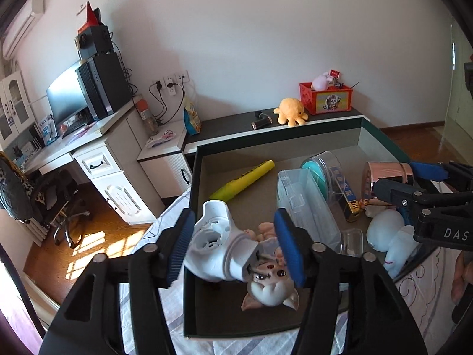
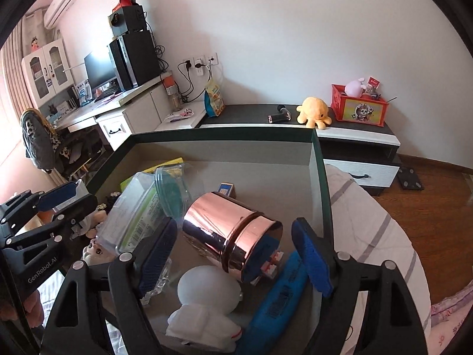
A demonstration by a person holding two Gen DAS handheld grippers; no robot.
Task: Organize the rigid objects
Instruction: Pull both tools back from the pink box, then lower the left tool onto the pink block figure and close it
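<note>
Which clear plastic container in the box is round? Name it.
The round clear tub with the teal lid, standing on edge behind the rectangular clear box, which is flat-sided and colourless.

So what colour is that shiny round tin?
Rose-gold pink. The shiny metal tin shows best in the right wrist view.

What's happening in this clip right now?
A person with two handheld grippers is sorting objects in a dark box on a bed. The left gripper has its fingers around a white plastic part, above a cat figure. The right gripper is open around a rose-gold can lying tilted among a clear case, a white toy and a blue tool.
</note>
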